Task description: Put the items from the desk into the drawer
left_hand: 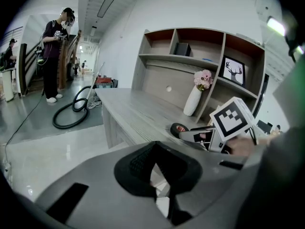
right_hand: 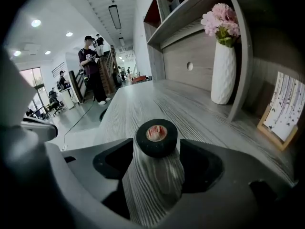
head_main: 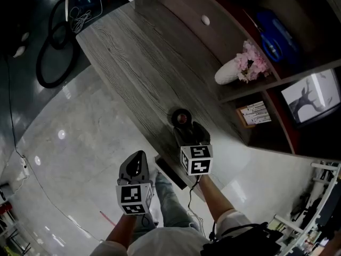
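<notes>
Black tape roll (right_hand: 157, 137) lies flat on desk (head_main: 133, 52), hole upward.

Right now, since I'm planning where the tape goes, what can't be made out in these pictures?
Dark part under the grey wooden desk's edge, perhaps the drawer: head view, partly covered by the right tool.
Red print inside the black tape roll's core: right gripper view, too small.
Small wood-framed card: head view, print too small.

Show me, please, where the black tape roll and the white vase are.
black tape roll (right_hand: 157, 150), right gripper view, on its black outer wall.
white vase (right_hand: 224, 75), right gripper view, on the middle of its body.
</notes>
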A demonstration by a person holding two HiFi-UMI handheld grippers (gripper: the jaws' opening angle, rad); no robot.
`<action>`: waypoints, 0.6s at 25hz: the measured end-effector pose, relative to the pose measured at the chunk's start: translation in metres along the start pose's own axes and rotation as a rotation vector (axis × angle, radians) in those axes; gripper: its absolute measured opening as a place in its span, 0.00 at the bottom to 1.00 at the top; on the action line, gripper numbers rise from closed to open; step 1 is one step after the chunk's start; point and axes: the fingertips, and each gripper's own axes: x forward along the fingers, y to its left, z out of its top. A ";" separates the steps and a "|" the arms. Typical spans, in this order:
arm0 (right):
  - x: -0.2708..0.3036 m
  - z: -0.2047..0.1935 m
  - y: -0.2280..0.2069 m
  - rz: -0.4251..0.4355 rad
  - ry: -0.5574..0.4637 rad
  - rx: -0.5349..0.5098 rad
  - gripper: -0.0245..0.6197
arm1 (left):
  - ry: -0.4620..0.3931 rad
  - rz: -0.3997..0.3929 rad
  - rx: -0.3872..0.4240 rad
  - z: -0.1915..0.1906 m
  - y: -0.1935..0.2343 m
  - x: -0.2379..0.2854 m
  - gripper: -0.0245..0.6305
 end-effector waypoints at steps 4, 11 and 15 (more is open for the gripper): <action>0.006 0.001 0.001 0.007 0.007 -0.020 0.49 | 0.000 0.011 -0.011 -0.001 0.003 0.001 0.03; 0.017 0.003 0.002 0.004 0.022 -0.044 0.50 | 0.018 0.032 -0.039 -0.010 0.010 -0.002 0.03; 0.020 0.005 -0.001 0.000 0.022 -0.064 0.51 | 0.024 0.030 -0.051 -0.015 0.009 -0.002 0.03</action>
